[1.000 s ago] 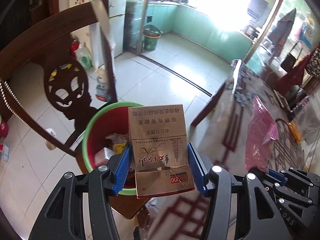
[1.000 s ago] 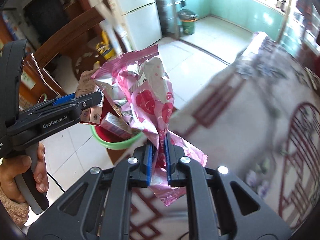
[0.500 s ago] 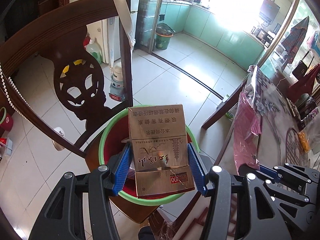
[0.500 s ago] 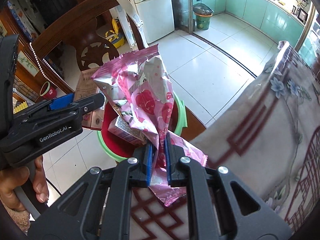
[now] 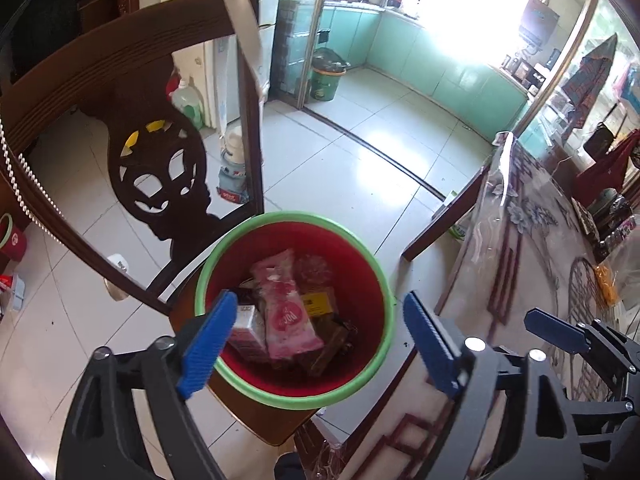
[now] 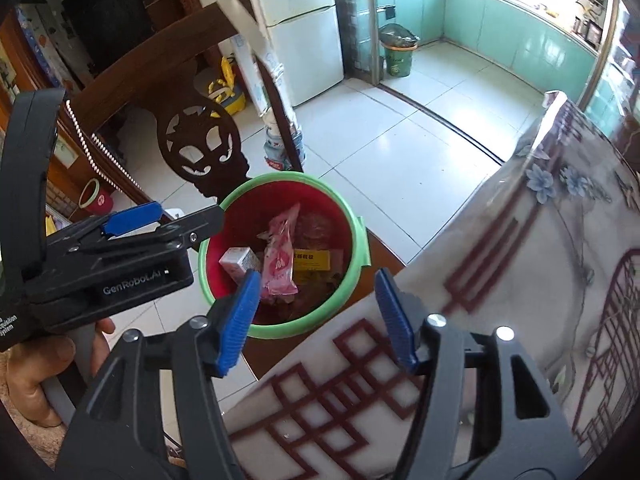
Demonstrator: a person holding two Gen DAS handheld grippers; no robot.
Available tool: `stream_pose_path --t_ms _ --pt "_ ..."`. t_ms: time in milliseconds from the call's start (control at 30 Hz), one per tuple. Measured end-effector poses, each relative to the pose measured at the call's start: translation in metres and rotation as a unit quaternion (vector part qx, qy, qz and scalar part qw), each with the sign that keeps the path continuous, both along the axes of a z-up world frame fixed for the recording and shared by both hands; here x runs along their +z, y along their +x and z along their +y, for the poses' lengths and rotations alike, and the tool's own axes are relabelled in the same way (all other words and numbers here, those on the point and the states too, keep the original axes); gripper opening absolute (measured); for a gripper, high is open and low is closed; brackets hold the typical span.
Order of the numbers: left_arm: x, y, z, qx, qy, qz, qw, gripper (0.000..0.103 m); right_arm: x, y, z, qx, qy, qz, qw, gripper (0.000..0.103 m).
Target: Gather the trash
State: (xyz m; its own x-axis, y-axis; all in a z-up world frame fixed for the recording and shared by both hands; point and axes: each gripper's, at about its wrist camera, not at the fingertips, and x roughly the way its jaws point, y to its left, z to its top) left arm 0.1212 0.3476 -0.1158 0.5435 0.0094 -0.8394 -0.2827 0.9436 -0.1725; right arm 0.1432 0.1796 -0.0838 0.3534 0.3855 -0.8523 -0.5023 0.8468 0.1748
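Left gripper [image 5: 316, 338]: jaws spread wide, nothing btwn them. Right gripper [image 6: 318, 316]: jaws spread too, also bare. Below and just beyond both sits the red bin [image 5: 370, 292] w/ green rim, on a wooden chair seat [image 5: 256, 416] beside the desk [image 6: 500, 280]. Pink wrapper [image 5: 286, 312] lies inside the bin on top of other trash, next to a small pink-white box [image 6: 238, 262] and a yellow-label pack [image 6: 312, 260]. Chair back [image 5: 160, 168] further off; tiled floor [image 5: 360, 168] behind.

Glossy plastic bucket [image 5: 376, 276], shiny foil wrapper [image 5: 286, 312], dark polished wooden chair [image 5: 120, 56], glossy floor tiles [image 5: 360, 168].
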Motion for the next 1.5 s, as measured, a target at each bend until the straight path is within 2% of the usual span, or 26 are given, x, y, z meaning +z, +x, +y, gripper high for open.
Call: stream_pose_path --t_ms 133,267,367,433,500,600,767,833,900,1033,1067,1133,1300,1400,1500 --pt "0.007 0.000 -0.026 -0.032 -0.007 -0.010 0.9994 0.088 0.015 -0.010 -0.034 -0.037 0.007 -0.023 0.999 0.075" --pt "0.013 0.000 -0.058 -0.059 -0.020 -0.016 0.9979 0.089 0.033 -0.025 -0.081 -0.083 0.018 -0.053 0.995 0.092" --pt "0.023 -0.005 -0.091 -0.082 -0.021 -0.035 0.9958 0.090 0.047 -0.038 -0.118 -0.112 0.021 -0.080 0.990 0.098" --pt "0.034 -0.013 -0.117 -0.095 -0.018 -0.059 0.9935 0.095 0.058 -0.050 -0.149 -0.130 0.029 -0.100 0.986 0.098" --pt "0.043 -0.021 -0.140 -0.099 -0.018 -0.084 0.9913 0.095 0.067 -0.062 -0.177 -0.147 0.039 -0.122 0.981 0.098" --pt "0.060 -0.039 -0.182 -0.108 -0.003 -0.129 0.9857 0.095 0.084 -0.085 -0.220 -0.184 0.047 -0.169 0.967 0.098" --pt "0.088 -0.065 -0.245 -0.114 0.058 -0.178 0.9756 0.095 0.110 -0.124 -0.272 -0.233 0.011 -0.295 0.927 0.098" --pt "0.100 -0.076 -0.260 -0.117 0.051 -0.205 0.9704 0.095 0.116 -0.134 -0.282 -0.254 -0.033 -0.334 0.907 0.098" --pt "0.110 -0.086 -0.273 -0.116 0.041 -0.225 0.9666 0.095 0.120 -0.138 -0.289 -0.266 -0.049 -0.343 0.900 0.098" --pt "0.124 -0.097 -0.297 -0.102 0.058 -0.244 0.9626 0.095 0.121 -0.137 -0.309 -0.252 -0.022 -0.293 0.922 0.098" --pt "0.126 -0.098 -0.300 -0.100 0.065 -0.242 0.9629 0.095 0.121 -0.137 -0.312 -0.250 -0.016 -0.287 0.925 0.098" --pt "0.129 -0.102 -0.308 -0.094 0.080 -0.239 0.9631 0.095 0.123 -0.141 -0.318 -0.247 -0.008 -0.289 0.925 0.098" --pt "0.133 -0.115 -0.319 -0.085 0.114 -0.257 0.9560 0.095 0.127 -0.147 -0.320 -0.237 -0.007 -0.297 0.925 0.098" --pt "0.132 -0.119 -0.323 -0.077 0.119 -0.258 0.9558 0.095 0.129 -0.151 -0.322 -0.234 0.004 -0.295 0.926 0.098" --pt "0.127 -0.121 -0.320 -0.067 0.103 -0.251 0.9602 0.095 0.125 -0.150 -0.322 -0.233 0.005 -0.289 0.929 0.098"
